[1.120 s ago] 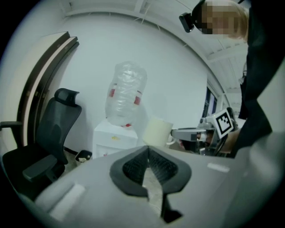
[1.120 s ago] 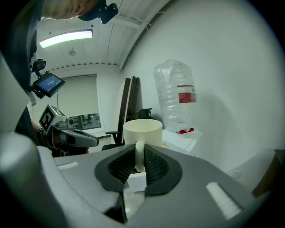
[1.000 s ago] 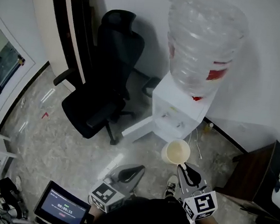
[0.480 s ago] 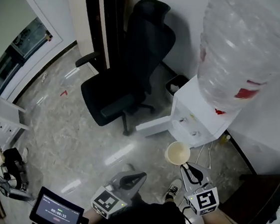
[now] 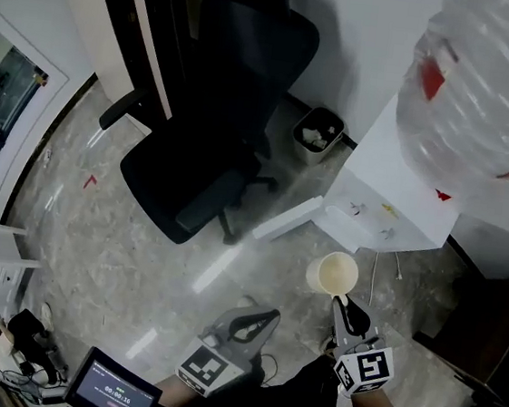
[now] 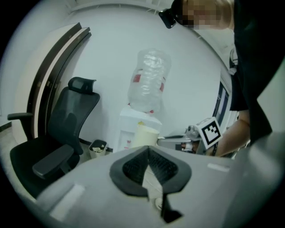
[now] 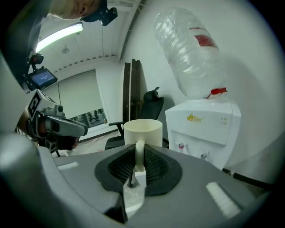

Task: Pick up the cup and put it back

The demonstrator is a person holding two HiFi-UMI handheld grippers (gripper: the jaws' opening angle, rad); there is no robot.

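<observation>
A cream cup [image 5: 332, 273] hangs in the air in front of the white water dispenser [image 5: 392, 200], its mouth facing up. My right gripper [image 5: 346, 307] is shut on the cup's handle; in the right gripper view the handle [image 7: 139, 153] is pinched between the black pads and the cup body [image 7: 143, 130] stands just beyond them. My left gripper [image 5: 255, 321] sits lower left of the cup, apart from it, jaws together with nothing between them. In the left gripper view [image 6: 148, 149] the cup [image 6: 145, 135] shows past its tips.
A large clear water bottle [image 5: 491, 93] tops the dispenser, whose taps [image 5: 369, 214] face the cup. A black office chair [image 5: 218, 121] stands at left, a small waste bin [image 5: 318, 130] by the wall, a dark cabinet [image 5: 486, 334] at right. A small screen [image 5: 114, 392] sits near my left arm.
The view has swung toward the dispenser, which now fills the upper right. Both grippers shifted slightly right in the picture; the cup stays in the right gripper.
</observation>
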